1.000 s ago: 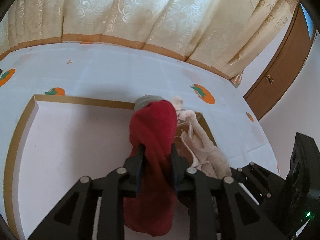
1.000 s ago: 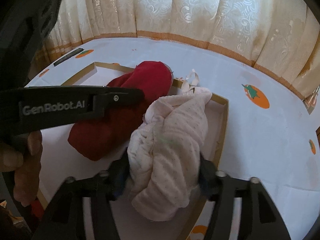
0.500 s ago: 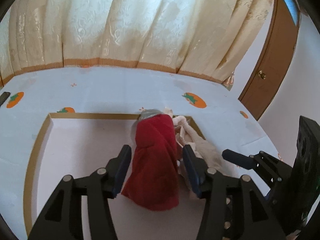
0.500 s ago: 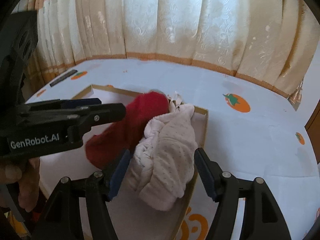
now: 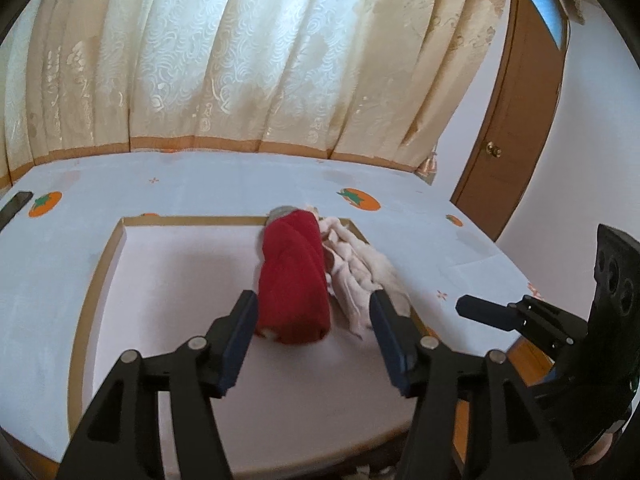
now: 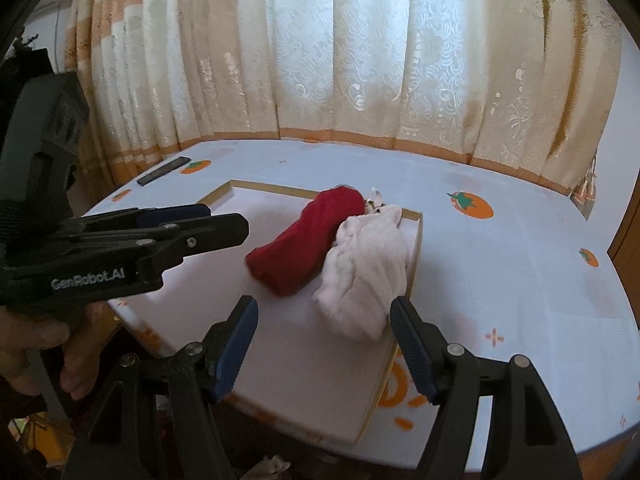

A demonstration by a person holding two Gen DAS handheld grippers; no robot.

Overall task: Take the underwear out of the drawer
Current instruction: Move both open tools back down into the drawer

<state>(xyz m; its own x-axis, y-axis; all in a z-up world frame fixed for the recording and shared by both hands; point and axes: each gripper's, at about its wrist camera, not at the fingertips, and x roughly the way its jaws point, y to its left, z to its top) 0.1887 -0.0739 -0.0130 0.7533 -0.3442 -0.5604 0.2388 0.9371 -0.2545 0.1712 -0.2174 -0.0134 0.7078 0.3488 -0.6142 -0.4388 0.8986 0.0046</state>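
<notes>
Two garments lie side by side, touching, at the far right corner of the shallow drawer (image 5: 120,236): one red roll (image 5: 294,280) and one pink bundle (image 6: 368,268). The pink bundle lies against the right rim. The drawer floor left of the red roll is bare and wide. Left gripper (image 5: 312,322): jaws just opening, parted, nothing gripped. Right gripper (image 6: 324,332): jaws just opening, parted, clear of the pink bundle.

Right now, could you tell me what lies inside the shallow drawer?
Inside the drawer: red underwear beside a pale pink garment. Something grey peeks from behind the red, mostly covered.
</notes>
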